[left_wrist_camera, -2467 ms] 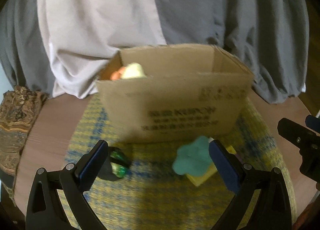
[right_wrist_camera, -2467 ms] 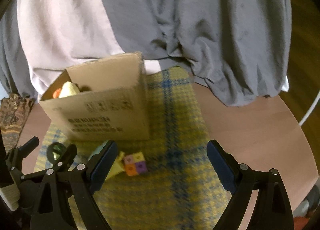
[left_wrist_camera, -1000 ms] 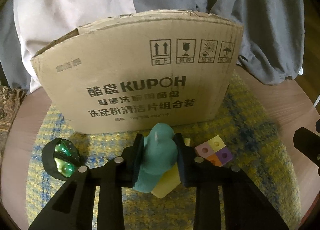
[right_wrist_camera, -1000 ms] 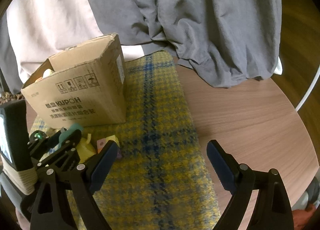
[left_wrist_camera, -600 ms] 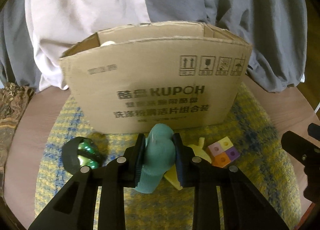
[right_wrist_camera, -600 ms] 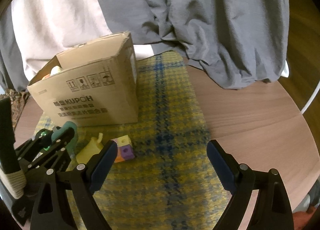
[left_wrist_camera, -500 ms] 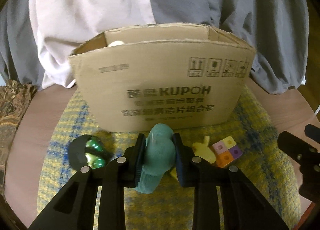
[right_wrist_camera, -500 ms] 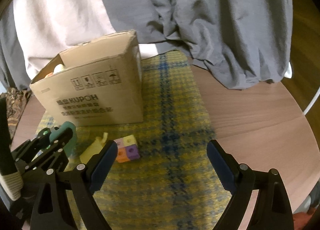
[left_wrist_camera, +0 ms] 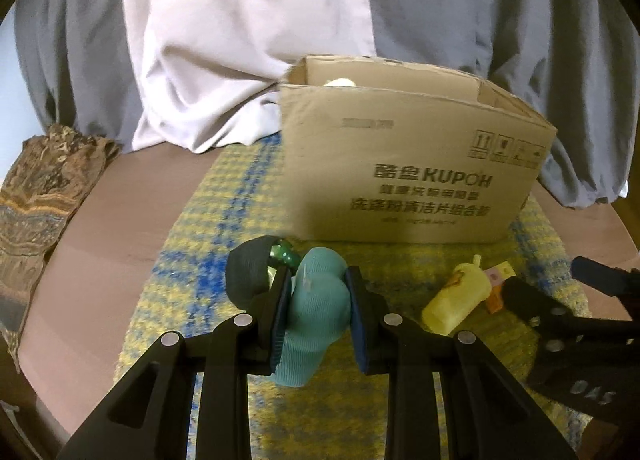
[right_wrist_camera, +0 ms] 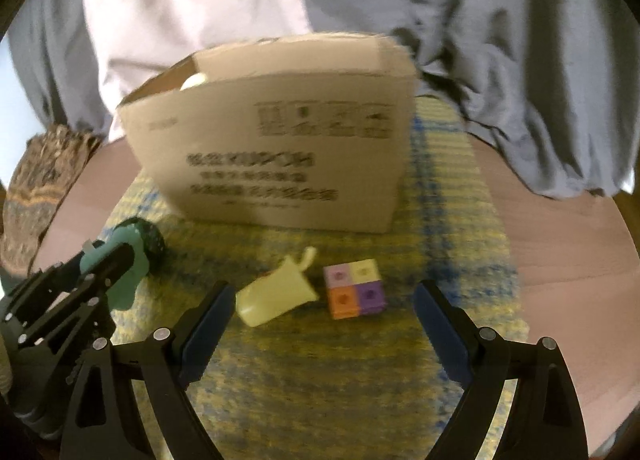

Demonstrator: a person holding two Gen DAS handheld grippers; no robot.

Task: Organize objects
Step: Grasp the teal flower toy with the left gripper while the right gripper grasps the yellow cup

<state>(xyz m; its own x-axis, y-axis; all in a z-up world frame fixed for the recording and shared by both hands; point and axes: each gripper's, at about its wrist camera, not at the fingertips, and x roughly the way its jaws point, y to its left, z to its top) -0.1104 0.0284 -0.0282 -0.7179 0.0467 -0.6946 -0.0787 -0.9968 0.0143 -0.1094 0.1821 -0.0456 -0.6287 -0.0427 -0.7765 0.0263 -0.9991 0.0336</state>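
**Left tool pinches teal toy in front of the cardboard box**

The left tool [left_wrist_camera: 318, 314] is pressed together on a teal ribbed soft toy [left_wrist_camera: 316, 320], its blue-padded fingers [left_wrist_camera: 280, 316] squeezing the toy from both sides. The toy bulges out above and below the pads. Just behind the left finger sits a dark rounded object with a shiny green part [left_wrist_camera: 260, 272], resting on the yellow-and-blue woven mat [left_wrist_camera: 224, 220].

The open cardboard box [left_wrist_camera: 412, 176] stands upright on the mat beyond the toy, printed side facing the cameras. A pale rounded item [left_wrist_camera: 340, 82] shows over its rim at the back left corner; what it is cannot be told.

The right tool [right_wrist_camera: 320, 316] is spread wide with nothing between its fingers, and hangs over the mat in front of the box. In its view, a pale yellow bottle-shaped toy [right_wrist_camera: 276, 292] lies on its side near the left finger, and just beside it to the right rests a block of four coloured cubes [right_wrist_camera: 354, 294] in pink, yellow, orange and purple. The two are close but whether they touch is unclear.

The mat lies on a round brown table [right_wrist_camera: 568, 244]. A patterned brown cloth [left_wrist_camera: 44, 188] drapes over the table's left edge, and grey and white fabric [left_wrist_camera: 240, 40] hangs behind the box.
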